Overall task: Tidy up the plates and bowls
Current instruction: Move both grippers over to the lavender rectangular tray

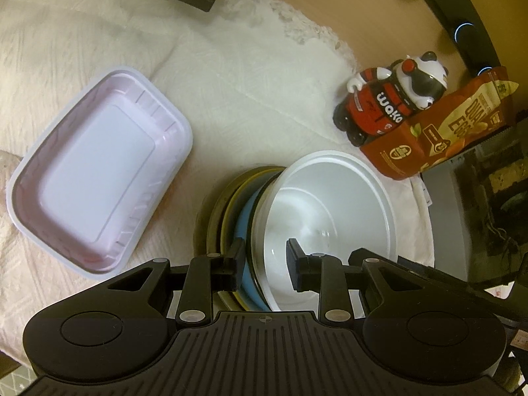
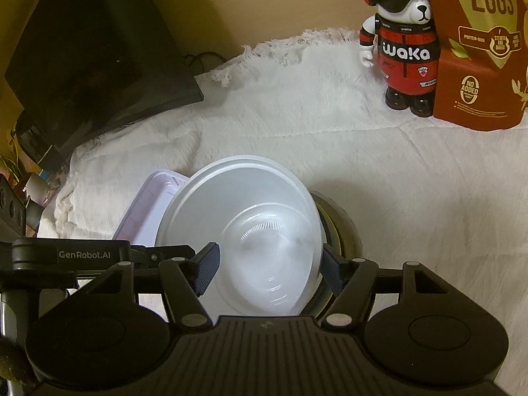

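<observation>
My left wrist view looking steeply down, close, my right likewise, both sharing the white bowl (image 1: 325, 204) (image 2: 250, 231), panda figurine (image 1: 392, 99) (image 2: 404, 43)

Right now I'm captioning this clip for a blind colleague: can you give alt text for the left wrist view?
The left hand-held gripper straddles the rims of a stack of dishes, a white bowl on top of a blue plate. An empty pale rectangular tray lies to the left on a white cloth; a panda figurine and a snack bag stand at the right.
</observation>
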Tool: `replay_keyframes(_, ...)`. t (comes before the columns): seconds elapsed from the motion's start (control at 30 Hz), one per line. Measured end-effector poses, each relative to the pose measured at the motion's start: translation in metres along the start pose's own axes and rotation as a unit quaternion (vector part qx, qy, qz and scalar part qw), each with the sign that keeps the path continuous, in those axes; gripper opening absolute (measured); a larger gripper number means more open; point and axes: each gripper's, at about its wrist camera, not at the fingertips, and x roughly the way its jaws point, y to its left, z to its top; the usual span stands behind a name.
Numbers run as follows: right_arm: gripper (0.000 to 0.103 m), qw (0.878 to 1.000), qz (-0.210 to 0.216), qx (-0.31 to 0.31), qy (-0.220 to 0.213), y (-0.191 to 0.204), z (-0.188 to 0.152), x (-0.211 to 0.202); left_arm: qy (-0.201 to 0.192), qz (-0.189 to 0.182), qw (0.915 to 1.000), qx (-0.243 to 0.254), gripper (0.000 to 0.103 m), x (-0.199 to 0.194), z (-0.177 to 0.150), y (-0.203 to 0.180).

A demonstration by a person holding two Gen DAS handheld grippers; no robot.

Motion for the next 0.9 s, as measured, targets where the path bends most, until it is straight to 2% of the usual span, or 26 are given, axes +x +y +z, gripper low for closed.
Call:
replay_keyframes(0.27,0.067,1.0,-0.021,-0.005,0.005,0.004,-0.004,0.005,0.002,-0.021,0.9997,-0.012,0.03,-0.004,0.0,0.009)
replay_keyframes(0.47,0.067,0.997,-0.064,-0.03,-0.024,0.013,-0.003,-0.007,-0.021,-0.046,0.9981,-0.034,0.03,-0.033,0.004,0.037)
replay_keyframes(0.57,0.067,0.996,-0.07,-0.034,-0.054,0.021,0.0,-0.02,-0.06,-0.017,0.9977,-0.029,0.03,-0.058,0.013,0.056)
replay_keyframes(0.63,0.067,0.993,-0.077,-0.04,-0.083,0.034,0.002,-0.029,-0.092,0.02,0.9954,-0.012,0.03,-0.075,0.019,0.07)
replay_keyframes(0.7,0.067,0.99,-0.081,-0.046,-0.107,0.049,0.003,-0.034,-0.106,0.059,0.9926,-0.004,0.03,-0.083,0.026,0.085)
replay_keyframes(0.77,0.067,0.99,-0.061,-0.052,-0.112,0.069,0.004,-0.035,-0.108,0.088,0.9902,-0.006,0.03,-0.083,0.032,0.101)
replay_keyframes(0.9,0.067,0.993,-0.008,-0.066,-0.096,0.11,-0.001,-0.023,-0.087,0.113,0.9897,-0.015,0.03,-0.074,0.042,0.128)
